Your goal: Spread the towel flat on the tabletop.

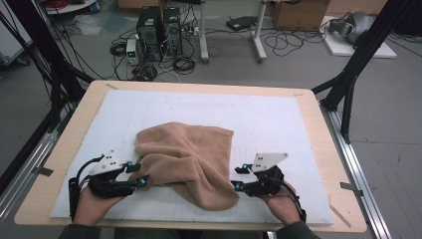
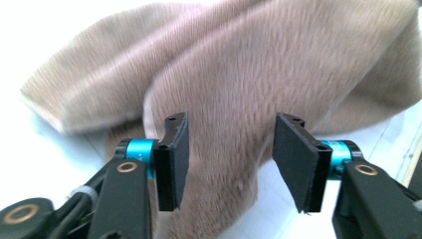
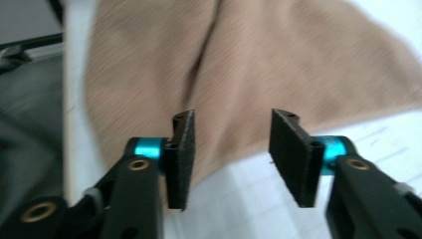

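Note:
A tan fleece cloth (image 1: 189, 154) lies crumpled and folded over itself on the white mat (image 1: 278, 114), its lower tip pointing toward the near edge. My left gripper (image 1: 138, 174) sits at the cloth's left edge with its jaws apart. In the left gripper view the cloth (image 2: 239, 74) spreads beyond the open left gripper (image 2: 229, 159), and nothing is pinched. My right gripper (image 1: 240, 177) sits just right of the cloth's lower fold, jaws apart too. In the right gripper view the cloth (image 3: 278, 64) lies ahead of the open right gripper (image 3: 231, 154).
The mat rests on a wooden board (image 1: 321, 149) with metal rails along both sides. Black frame struts (image 1: 356, 64) rise at the far corners. Computer towers (image 1: 159, 32) and loose cables sit on the floor beyond the table.

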### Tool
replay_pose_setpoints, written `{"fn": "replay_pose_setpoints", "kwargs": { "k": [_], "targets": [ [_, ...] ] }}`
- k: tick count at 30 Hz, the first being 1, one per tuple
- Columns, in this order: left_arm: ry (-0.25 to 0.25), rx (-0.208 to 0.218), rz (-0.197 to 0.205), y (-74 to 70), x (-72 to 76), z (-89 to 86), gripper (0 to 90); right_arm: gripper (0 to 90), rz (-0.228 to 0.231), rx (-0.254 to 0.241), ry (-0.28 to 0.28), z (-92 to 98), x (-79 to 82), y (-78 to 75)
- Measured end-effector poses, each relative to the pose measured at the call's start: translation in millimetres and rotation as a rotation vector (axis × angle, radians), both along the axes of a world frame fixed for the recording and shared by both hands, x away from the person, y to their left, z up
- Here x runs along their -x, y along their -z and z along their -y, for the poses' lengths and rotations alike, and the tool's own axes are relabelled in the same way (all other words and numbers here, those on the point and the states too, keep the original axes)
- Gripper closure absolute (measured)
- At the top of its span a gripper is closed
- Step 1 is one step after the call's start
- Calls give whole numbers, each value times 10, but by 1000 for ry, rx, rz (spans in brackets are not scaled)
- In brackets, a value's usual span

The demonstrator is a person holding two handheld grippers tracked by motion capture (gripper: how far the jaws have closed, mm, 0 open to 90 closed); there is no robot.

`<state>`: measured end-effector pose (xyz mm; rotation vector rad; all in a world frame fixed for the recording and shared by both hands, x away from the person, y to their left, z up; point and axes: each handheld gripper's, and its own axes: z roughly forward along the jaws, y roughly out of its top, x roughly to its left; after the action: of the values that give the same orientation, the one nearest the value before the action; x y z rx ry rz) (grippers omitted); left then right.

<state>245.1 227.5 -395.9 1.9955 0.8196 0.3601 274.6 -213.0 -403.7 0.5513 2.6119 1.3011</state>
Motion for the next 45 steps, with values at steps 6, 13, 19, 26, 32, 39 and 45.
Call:
{"fn": "replay_pose_setpoints", "kwargs": {
  "k": [6, 13, 19, 26, 32, 39, 45],
  "targets": [
    [31, -12, -5, -69, -198, 114, 442, 437, -39, 1, -17, -264, -291, 71],
    [86, -77, -123, 201, -458, 312, 675, 659, -113, 87, -116, -553, -350, 324],
    [90, -101, -104, 145, -354, 337, 817, 840, -125, 82, -152, -491, -311, 358],
    [116, -42, -83, 103, -71, 299, 828, 842, -89, 51, -110, -208, -154, 190],
    [128, -50, -71, 112, 209, 318, 835, 843, -69, 82, -99, -45, 9, 135],
    [162, -51, -71, 82, 391, 330, 831, 810, -85, 78, -89, 119, 161, 116],
    [157, -8, -39, -125, 304, 247, 659, 574, -72, -8, -15, 214, 40, -26]
  ]
}}
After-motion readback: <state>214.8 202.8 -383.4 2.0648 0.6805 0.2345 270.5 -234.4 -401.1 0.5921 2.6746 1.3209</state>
